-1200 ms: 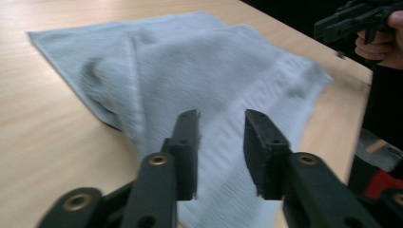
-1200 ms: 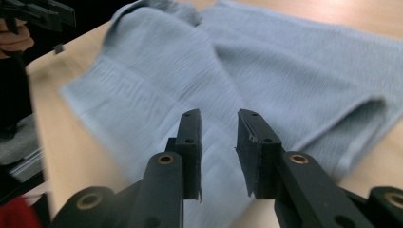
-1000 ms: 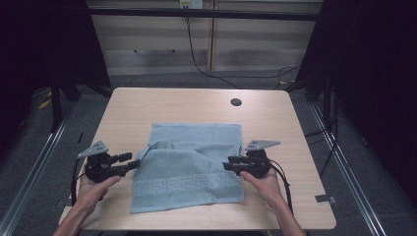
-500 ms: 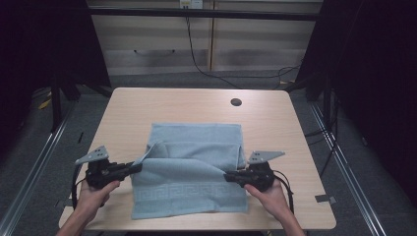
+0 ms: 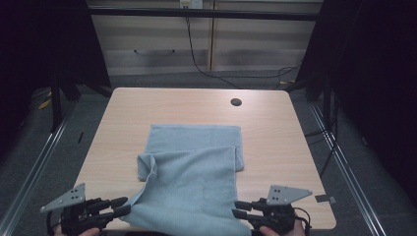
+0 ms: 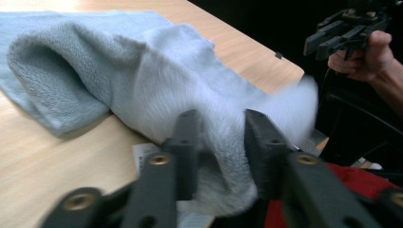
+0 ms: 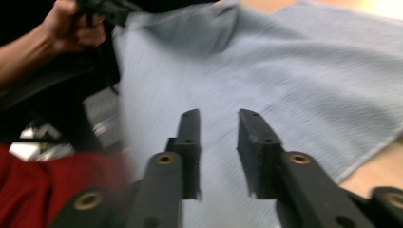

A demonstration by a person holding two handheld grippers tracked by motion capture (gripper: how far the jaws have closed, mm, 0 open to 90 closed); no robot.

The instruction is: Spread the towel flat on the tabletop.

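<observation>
Towel (image 5: 196,182) covers the middle and near edge of the tabletop (image 5: 275,132) — folded layers, raised fold on its left side. Far strip is bare wood, just a small dark hole (image 5: 236,102) there. Open lanes left and right of the towel. Left claw (image 5: 120,206) and right claw (image 5: 238,209) crowd the near corners — towel edge between them.

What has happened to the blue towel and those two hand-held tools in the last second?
Both tools, left tool and right tool, pulled back toward the near table edge, dragging the far half of the towel over the near half, folding it. Their jaws have just been opening: the left one's stand around the cloth, the right one's above it, gripping nothing. The table and the dark hole in it stayed put.
</observation>
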